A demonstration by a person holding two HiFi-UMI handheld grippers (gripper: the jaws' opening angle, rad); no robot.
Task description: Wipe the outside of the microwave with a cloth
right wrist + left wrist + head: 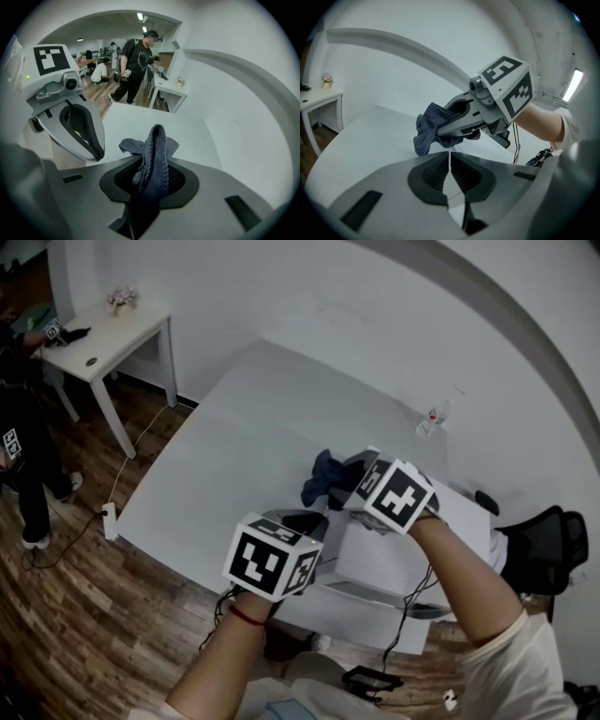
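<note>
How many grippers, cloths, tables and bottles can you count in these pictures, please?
Grippers: 2 (left gripper, right gripper)
Cloths: 1 (blue cloth, clamped in the right gripper)
Tables: 2 (large white table, small white table)
Bottles: 1 (small bottle)
Total: 6

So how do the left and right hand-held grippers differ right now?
The right hand-held gripper is shut on a dark blue cloth, while the left hand-held gripper is shut with nothing between its jaws. In the head view, the right hand-held gripper reaches farther out from the person, and the left hand-held gripper sits nearer. Neither is open.
</note>
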